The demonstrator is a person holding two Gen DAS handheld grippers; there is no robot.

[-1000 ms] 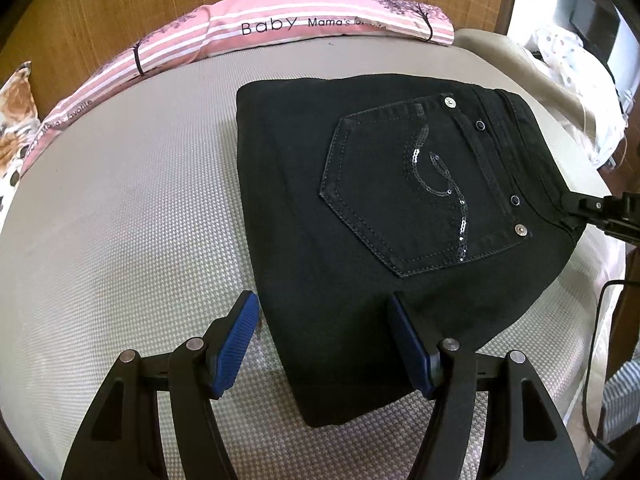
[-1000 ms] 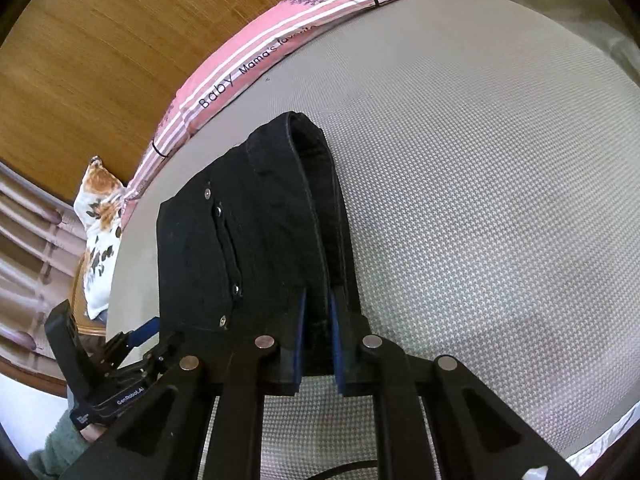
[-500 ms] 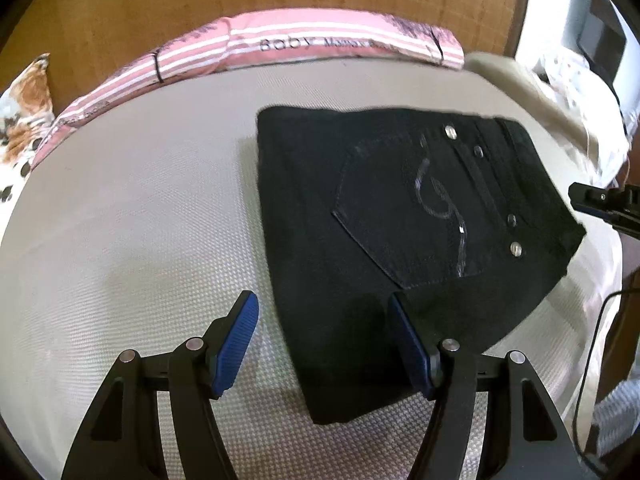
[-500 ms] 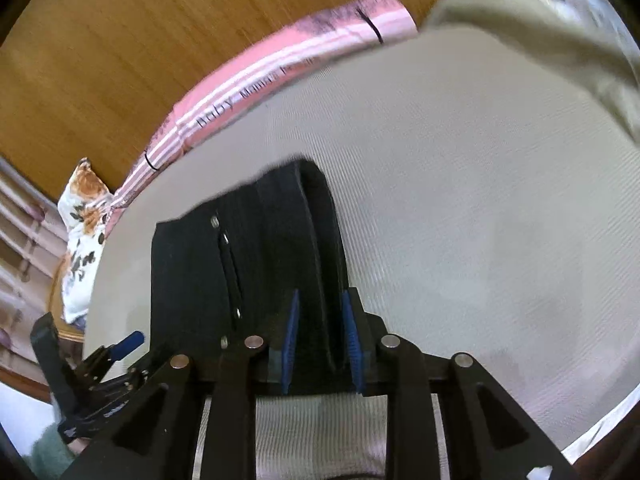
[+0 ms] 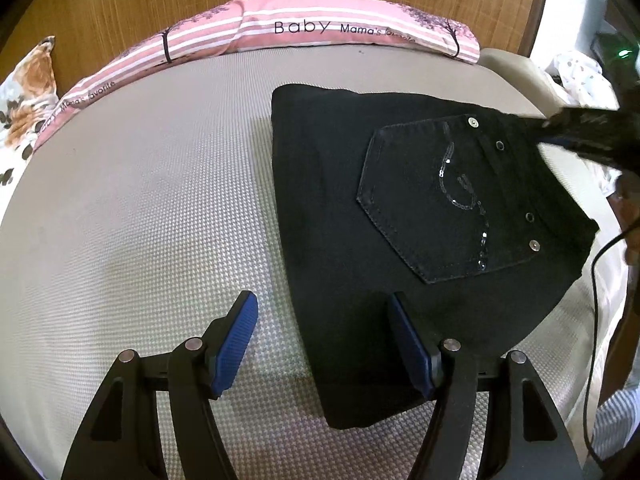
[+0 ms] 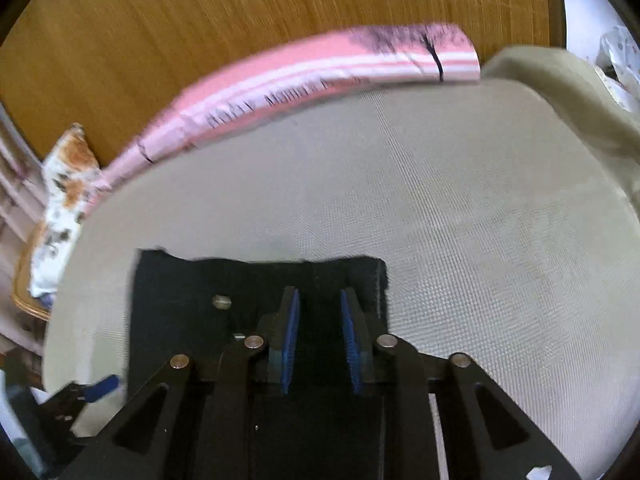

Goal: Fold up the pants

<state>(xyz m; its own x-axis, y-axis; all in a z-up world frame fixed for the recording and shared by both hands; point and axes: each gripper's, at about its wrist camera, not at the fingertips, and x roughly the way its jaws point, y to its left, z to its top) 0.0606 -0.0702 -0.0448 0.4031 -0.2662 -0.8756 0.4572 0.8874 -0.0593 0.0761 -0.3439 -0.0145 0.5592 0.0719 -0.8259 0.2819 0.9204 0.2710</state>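
Flatly folded black denim pants (image 5: 400,208), sequinned pocket (image 5: 444,196), woven mattress (image 5: 140,208)

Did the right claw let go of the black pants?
Yes. The right claw was pinched on the folded black pants; now its blue pads stand apart, and the pink striped pillow sits more level.

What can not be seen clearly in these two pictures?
- Left view: the right claw is blurred at the frame edge; its jaws cannot be read.
- Left view: the lower layers of the pants lie hidden under the top fold.
- Right view: the pillow lettering is smeared by motion.
- Right view: the near end of the pants is covered by the claw's arms.
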